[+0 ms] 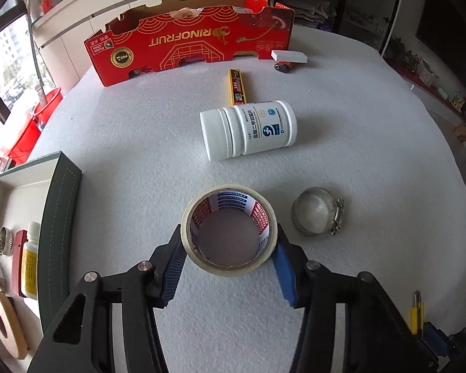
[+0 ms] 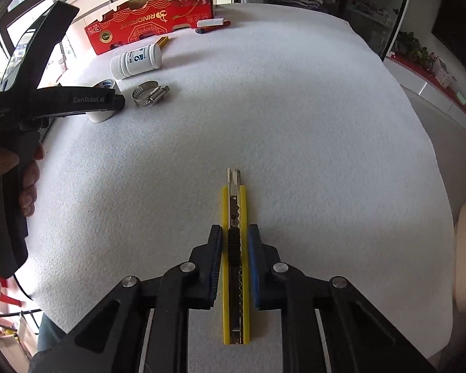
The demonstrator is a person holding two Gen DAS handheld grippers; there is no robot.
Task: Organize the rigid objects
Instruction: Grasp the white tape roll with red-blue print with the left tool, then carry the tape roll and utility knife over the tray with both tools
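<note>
A roll of beige tape (image 1: 265,209) stands on the white felt table (image 1: 139,143). My left gripper (image 1: 229,233) is shut on it, one pad pressing each side of the roll. A yellow utility knife (image 2: 236,279) lies flat on the felt, pointing away from me. My right gripper (image 2: 234,227) is shut on its middle, at the black slider. A white pill bottle (image 1: 248,130) lies on its side beyond the tape. A metal hose clamp (image 1: 317,211) sits just right of the roll.
An open dark green box (image 1: 59,217) at the left holds several small items. A red cardboard box (image 1: 186,40) stands at the back, with a narrow yellow-red pack (image 1: 236,87), a lighter (image 1: 284,67) and a white block (image 1: 289,56) near it. A hand (image 2: 28,186) grips the left tool's handle.
</note>
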